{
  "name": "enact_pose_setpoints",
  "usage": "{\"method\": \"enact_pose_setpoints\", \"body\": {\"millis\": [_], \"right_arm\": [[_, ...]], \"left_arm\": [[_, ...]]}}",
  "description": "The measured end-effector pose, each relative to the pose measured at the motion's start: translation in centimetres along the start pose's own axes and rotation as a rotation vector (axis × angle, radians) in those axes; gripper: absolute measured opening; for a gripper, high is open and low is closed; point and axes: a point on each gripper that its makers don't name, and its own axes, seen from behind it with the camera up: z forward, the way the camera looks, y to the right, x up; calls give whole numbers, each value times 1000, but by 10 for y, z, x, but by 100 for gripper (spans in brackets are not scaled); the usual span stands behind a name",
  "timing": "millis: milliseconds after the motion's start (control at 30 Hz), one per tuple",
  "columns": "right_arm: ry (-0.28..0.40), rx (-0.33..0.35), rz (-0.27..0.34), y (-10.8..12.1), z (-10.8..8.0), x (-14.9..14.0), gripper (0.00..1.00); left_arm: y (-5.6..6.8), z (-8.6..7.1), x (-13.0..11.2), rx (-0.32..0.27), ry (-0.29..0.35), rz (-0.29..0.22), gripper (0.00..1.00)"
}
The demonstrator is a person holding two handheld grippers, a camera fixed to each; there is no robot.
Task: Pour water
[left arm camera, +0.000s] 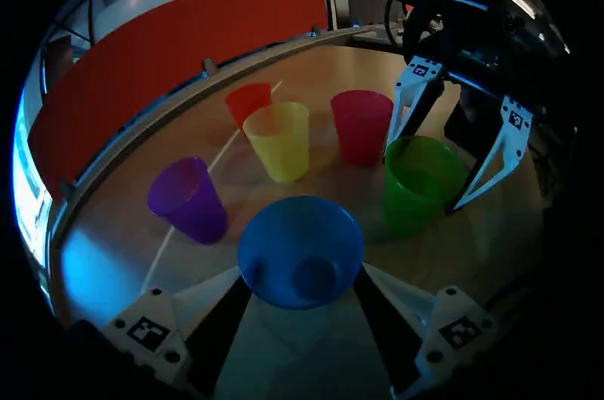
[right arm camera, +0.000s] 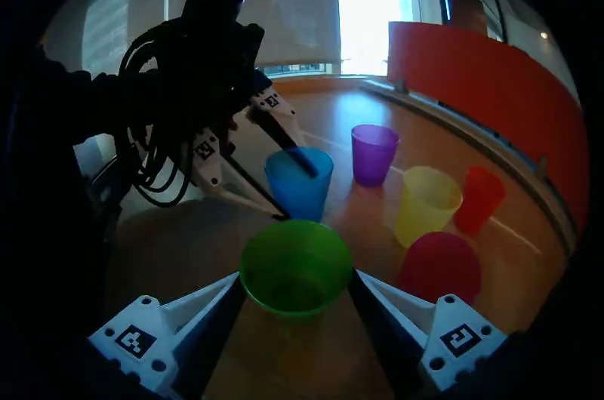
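A blue cup (left arm camera: 300,249) sits between the fingers of my left gripper (left arm camera: 302,277), which is shut on its sides. In the right gripper view that same blue cup (right arm camera: 299,183) stands on the wooden table with the left gripper (right arm camera: 298,192) straddling it. My right gripper (right arm camera: 296,279) is shut on a green cup (right arm camera: 296,268). From the left gripper view, the green cup (left arm camera: 419,181) stands right of the blue one, with the right gripper (left arm camera: 420,177) clamped around it. I cannot tell whether either cup holds water.
Purple (left arm camera: 186,198), yellow (left arm camera: 279,140), orange (left arm camera: 249,102) and magenta (left arm camera: 362,126) cups stand upright on the wooden table (left arm camera: 317,72) beyond the blue one. A raised rail and a red wall panel (left arm camera: 181,45) run along the far edge. Cables (right arm camera: 158,166) hang beneath the left gripper.
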Motion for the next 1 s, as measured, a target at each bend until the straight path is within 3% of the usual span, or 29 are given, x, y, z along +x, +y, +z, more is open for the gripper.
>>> {"method": "enact_pose_setpoints", "body": {"millis": [533,1000], "right_arm": [[-10,-31,25,0,-18,-21,97],[12,-93,53,4,-49,-31,97]], "left_arm": [[-2,-11,-15,29,-12,-25,88],[-6,-40,-33,73,-15,-69,88]]}}
